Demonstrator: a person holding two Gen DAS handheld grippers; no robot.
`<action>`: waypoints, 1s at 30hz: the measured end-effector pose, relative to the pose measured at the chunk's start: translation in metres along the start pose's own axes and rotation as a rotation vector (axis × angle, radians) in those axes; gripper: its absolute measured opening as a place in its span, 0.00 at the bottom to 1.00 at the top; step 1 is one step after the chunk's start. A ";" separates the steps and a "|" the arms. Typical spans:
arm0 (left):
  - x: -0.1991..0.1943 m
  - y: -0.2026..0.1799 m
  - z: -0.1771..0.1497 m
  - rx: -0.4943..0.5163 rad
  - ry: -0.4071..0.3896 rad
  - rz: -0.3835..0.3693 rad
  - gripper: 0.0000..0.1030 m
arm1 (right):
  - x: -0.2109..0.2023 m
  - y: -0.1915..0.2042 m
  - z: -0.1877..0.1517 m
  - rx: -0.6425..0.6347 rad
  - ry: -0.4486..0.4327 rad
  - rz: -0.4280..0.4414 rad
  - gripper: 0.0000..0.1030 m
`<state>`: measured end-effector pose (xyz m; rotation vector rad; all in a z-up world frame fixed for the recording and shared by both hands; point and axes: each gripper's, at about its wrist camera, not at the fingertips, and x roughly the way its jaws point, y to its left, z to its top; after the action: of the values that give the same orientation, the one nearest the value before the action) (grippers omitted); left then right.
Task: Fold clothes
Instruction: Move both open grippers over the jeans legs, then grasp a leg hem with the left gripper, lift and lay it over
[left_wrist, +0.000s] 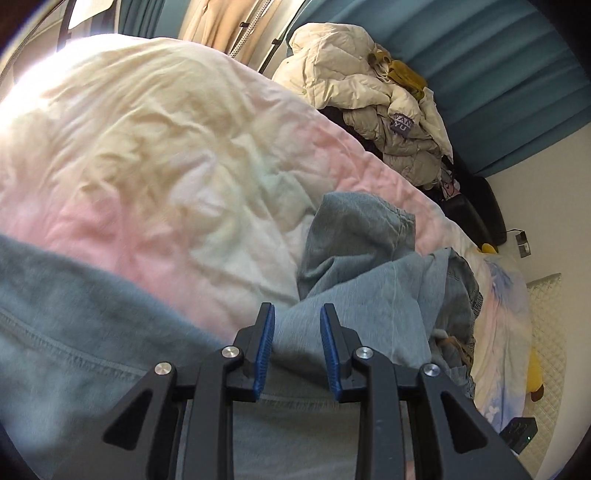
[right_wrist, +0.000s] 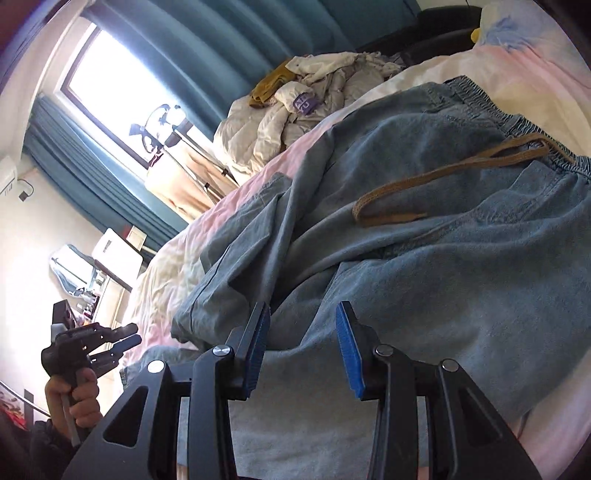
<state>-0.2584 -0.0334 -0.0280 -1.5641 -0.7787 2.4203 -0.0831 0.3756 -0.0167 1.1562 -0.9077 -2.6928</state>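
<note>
Light blue denim pants (right_wrist: 424, 266) with an elastic waistband and a brown drawstring (right_wrist: 450, 184) lie crumpled on the bed. They also show in the left wrist view (left_wrist: 369, 273). My left gripper (left_wrist: 297, 314) is open just above the pants' fabric, its blue pads (left_wrist: 266, 343) apart with cloth below them. It also shows at the lower left of the right wrist view (right_wrist: 122, 338), held in a hand. My right gripper (right_wrist: 303, 314) is open over the pants' leg fabric, holding nothing.
The bed has a pink and white quilt (left_wrist: 147, 147). A heap of cream jackets (left_wrist: 369, 81) and a mustard garment (left_wrist: 402, 74) lies at the far side by teal curtains (left_wrist: 498, 74). A window (right_wrist: 122, 81) and a dresser (right_wrist: 99, 280) stand beyond the bed.
</note>
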 end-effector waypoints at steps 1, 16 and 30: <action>0.012 -0.004 0.008 -0.007 -0.001 0.002 0.25 | 0.004 -0.002 0.003 -0.005 -0.009 -0.013 0.36; 0.107 -0.027 0.069 0.076 0.013 -0.055 0.46 | 0.072 -0.031 0.009 0.051 0.065 -0.023 0.36; 0.132 -0.046 0.079 0.124 -0.005 -0.036 0.21 | 0.070 -0.032 0.005 0.068 0.068 -0.020 0.36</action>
<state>-0.3939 0.0320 -0.0858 -1.4853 -0.6386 2.3980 -0.1310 0.3846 -0.0764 1.2683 -0.9893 -2.6397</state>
